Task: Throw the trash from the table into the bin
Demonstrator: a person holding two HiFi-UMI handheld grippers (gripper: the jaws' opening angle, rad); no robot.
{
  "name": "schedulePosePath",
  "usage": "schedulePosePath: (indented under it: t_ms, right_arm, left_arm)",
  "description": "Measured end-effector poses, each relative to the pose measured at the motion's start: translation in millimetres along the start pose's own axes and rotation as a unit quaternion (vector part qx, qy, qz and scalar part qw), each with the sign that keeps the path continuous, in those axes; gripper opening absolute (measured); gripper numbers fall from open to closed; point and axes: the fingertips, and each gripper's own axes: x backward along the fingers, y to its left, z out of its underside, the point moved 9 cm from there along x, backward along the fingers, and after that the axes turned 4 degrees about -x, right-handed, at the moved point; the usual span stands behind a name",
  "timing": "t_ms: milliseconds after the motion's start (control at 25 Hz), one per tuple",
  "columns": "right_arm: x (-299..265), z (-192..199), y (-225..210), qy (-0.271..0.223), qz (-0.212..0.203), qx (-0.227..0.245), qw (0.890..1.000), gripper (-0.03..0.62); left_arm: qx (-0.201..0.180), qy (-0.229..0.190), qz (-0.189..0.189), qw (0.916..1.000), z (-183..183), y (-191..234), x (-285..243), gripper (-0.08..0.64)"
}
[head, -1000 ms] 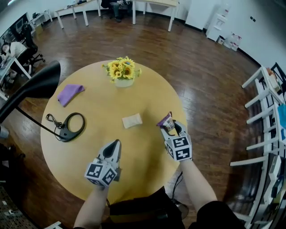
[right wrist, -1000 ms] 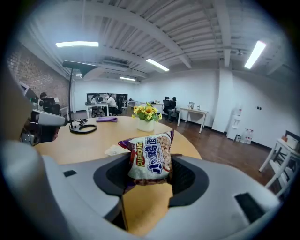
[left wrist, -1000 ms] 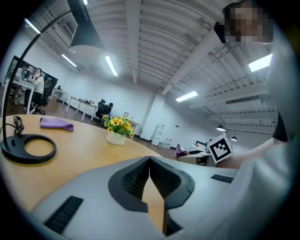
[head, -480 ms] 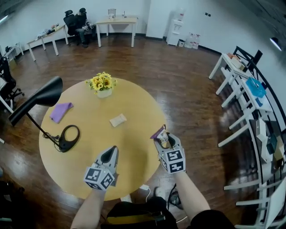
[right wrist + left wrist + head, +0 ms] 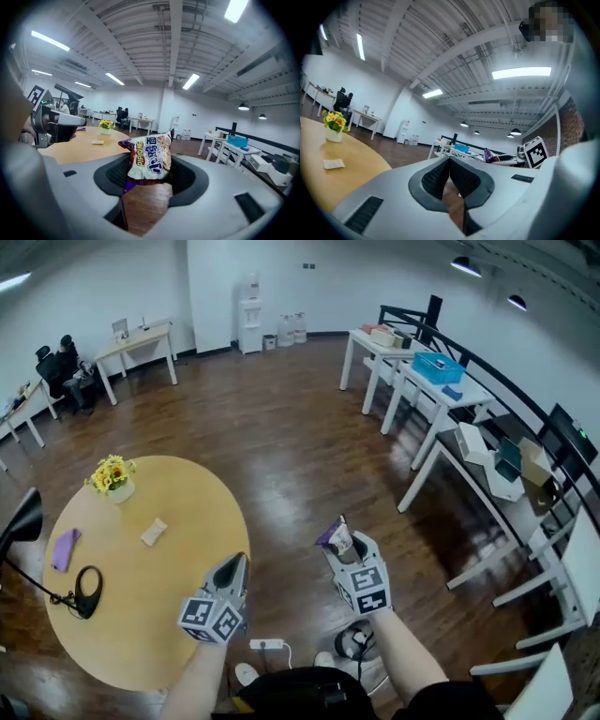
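Note:
My right gripper [image 5: 345, 542] [image 5: 149, 176] is shut on a purple and white snack packet [image 5: 335, 536] [image 5: 150, 157], held upright over the wooden floor, to the right of the round table [image 5: 187, 512]. My left gripper [image 5: 234, 570] [image 5: 449, 174] is shut with nothing between its pads, and it hangs at the table's right edge. A small white wrapper [image 5: 154, 532] [image 5: 333, 163] lies on the tabletop near the flowers. No bin shows in any view.
On the table stand a vase of yellow flowers [image 5: 112, 476], a purple cloth [image 5: 64, 548] and a black lamp base [image 5: 86, 590]. White desks [image 5: 441, 390] line the right side. A power strip [image 5: 265, 645] lies on the floor near the person's feet.
The view has swung right: the table slid to the left of the picture and the right-hand desks came in. Both grippers moved off the tabletop, the right one still holding the packet.

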Motion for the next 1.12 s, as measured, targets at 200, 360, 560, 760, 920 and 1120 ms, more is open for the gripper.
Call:
schedulePosePath:
  t_ms: [200,360,560,760,920,1120]
  right_arm:
    - [78,40,-89,0.008,0.099,-0.035,0.994,0.230]
    - [134,72,-139,0.018,0.161,-0.056,0.985,0.230]
    - [201,109,-187,0.020,0.239,-0.092,0.966,0.229]
    - [244,146,-205,0.033,0.283,-0.126,0.950,0.230]
    - [259,181,-200,0.060,0.301,-0.161,0.938,0.230]
    - [251,221,-188,0.098,0.289,-0.197,0.932,0.230]
  left_arm:
    - [0.004,0.016,0.099,0.9949,26,-86,-71,0.005]
    - [0.009,0.031,0.163,0.9862,49,-149,-115,0.005]
    - [0.014,0.047,0.245,0.9683,79,-224,-157,0.005]
    - [0.017,0.076,0.300,0.9506,107,-274,-178,0.005]
    - [0.016,0.119,0.326,0.9377,134,-294,-179,0.005]
    - [0.016,0.167,0.328,0.9298,169,-296,-180,0.005]
